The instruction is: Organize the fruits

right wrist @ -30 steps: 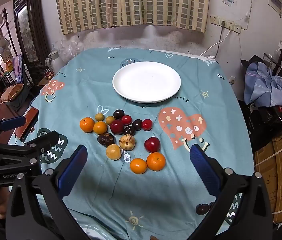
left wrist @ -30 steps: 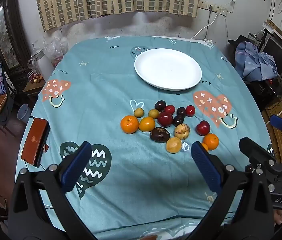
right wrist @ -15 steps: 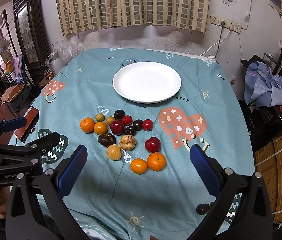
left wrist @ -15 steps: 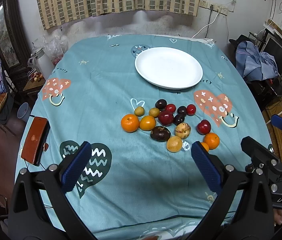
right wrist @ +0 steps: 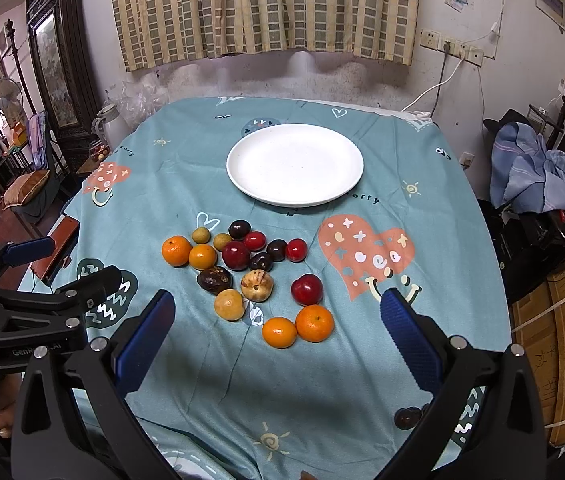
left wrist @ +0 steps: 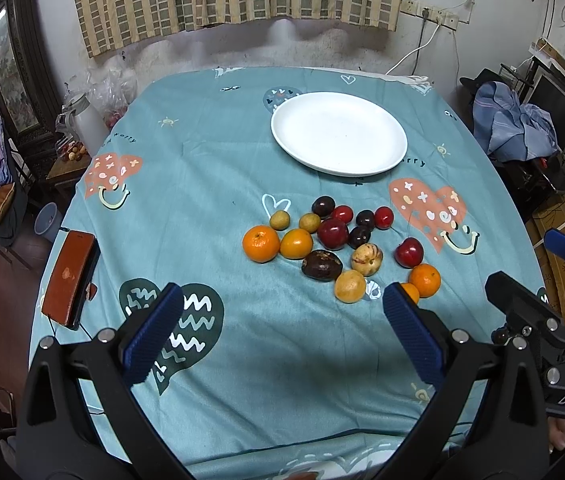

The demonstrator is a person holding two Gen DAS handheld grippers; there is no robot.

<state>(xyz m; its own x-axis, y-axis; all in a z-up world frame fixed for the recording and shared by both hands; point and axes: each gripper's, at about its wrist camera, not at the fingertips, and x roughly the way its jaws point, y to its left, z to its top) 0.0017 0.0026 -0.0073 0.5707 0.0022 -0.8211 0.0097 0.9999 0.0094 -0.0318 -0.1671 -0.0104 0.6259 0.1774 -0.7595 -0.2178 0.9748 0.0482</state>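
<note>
with the left gripper [left wrist: 278, 332] and right gripper [right wrist: 278, 328] both wide and empty, we would pinch each small, round, roll-prone fruit [right wrist: 238, 264] mid-tabletop gently across its middle.

A brown phone case [left wrist: 68, 278] lies near the tablecloth [left wrist: 210, 184] edge.

Indoor light was even and moderately bright, falling from above. The plate [right wrist: 294, 164] gleamed white without harsh glare. Soft shadows lay on the cloth [left wrist: 210, 184] near the camera, and small ones sat under each fruit. Both views were sharp at centre; fisheye distortion bent the walls and curtain [right wrist: 266, 8] at the edges, with black vignette in the corners. The room's left side was dimmer.
</note>
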